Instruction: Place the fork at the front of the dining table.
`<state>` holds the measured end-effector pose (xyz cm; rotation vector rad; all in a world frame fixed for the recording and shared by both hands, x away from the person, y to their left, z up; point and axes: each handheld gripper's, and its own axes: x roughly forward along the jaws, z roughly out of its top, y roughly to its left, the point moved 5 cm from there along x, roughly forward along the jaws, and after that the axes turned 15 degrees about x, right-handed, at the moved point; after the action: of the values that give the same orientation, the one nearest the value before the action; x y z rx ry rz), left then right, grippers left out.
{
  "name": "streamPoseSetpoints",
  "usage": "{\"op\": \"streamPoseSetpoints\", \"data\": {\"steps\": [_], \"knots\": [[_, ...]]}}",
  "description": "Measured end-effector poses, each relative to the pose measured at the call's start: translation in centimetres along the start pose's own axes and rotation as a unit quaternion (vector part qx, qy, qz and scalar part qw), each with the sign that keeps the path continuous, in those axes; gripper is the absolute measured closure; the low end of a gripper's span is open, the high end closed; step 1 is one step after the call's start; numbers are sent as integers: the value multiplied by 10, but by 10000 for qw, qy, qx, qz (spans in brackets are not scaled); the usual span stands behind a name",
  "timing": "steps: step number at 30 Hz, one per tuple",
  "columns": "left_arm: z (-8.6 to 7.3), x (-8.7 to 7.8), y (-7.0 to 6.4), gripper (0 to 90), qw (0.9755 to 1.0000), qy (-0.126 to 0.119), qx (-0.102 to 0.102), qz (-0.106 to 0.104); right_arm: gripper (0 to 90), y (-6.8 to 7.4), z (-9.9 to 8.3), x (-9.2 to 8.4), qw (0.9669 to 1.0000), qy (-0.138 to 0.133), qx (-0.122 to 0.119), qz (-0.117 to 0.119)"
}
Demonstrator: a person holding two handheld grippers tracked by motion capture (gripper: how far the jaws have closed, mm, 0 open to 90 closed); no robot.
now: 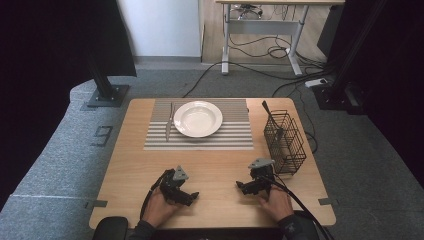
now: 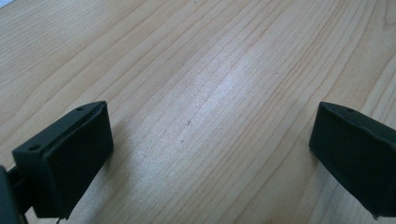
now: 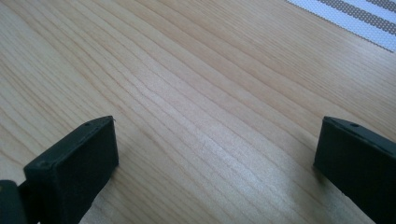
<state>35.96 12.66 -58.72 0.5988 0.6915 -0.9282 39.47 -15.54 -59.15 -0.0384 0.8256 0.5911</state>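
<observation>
A white plate (image 1: 198,118) rests on a grey striped placemat (image 1: 230,136) at the far middle of the wooden table (image 1: 220,165). A knife (image 1: 169,122) lies on the mat just left of the plate. At the right stands a black wire basket (image 1: 285,142) with a dark utensil handle (image 1: 266,110) sticking out of it. My left gripper (image 1: 181,189) rests near the front edge, left of centre, jaws wide open over bare wood (image 2: 205,121). My right gripper (image 1: 250,185) rests to the right, beside the basket, also open with nothing between its jaws (image 3: 215,140).
A corner of the striped placemat (image 3: 359,14) shows at the top right of the right gripper view. Beyond the table are grey carpet, a black stand base (image 1: 107,95), a desk frame (image 1: 260,30) and loose cables (image 1: 280,65).
</observation>
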Motion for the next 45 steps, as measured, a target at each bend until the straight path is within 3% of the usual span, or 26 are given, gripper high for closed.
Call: {"op": "streamPoseSetpoints", "data": {"steps": [18, 28, 33, 38, 45], "knots": [[3, 2, 1, 0, 10000, 12, -57, 44, 0, 2, -1, -1, 10000, 8, -30, 38], [8, 1, 3, 0, 9997, -102, -132, -179, 0, 3, -2, -1, 10000, -8, -6, 7], [18, -4, 3, 3, 9995, -224, -39, -220, 0, 3, -2, -1, 10000, -7, -6, 7], [42, -12, 7, 6, 9988, -375, 171, -280, 0, 3, -2, -1, 10000, -7, -8, 11], [62, -15, 14, 25, 9981, -497, 181, -320, 0, 3, -2, -1, 10000, -8, -11, 8]]}}
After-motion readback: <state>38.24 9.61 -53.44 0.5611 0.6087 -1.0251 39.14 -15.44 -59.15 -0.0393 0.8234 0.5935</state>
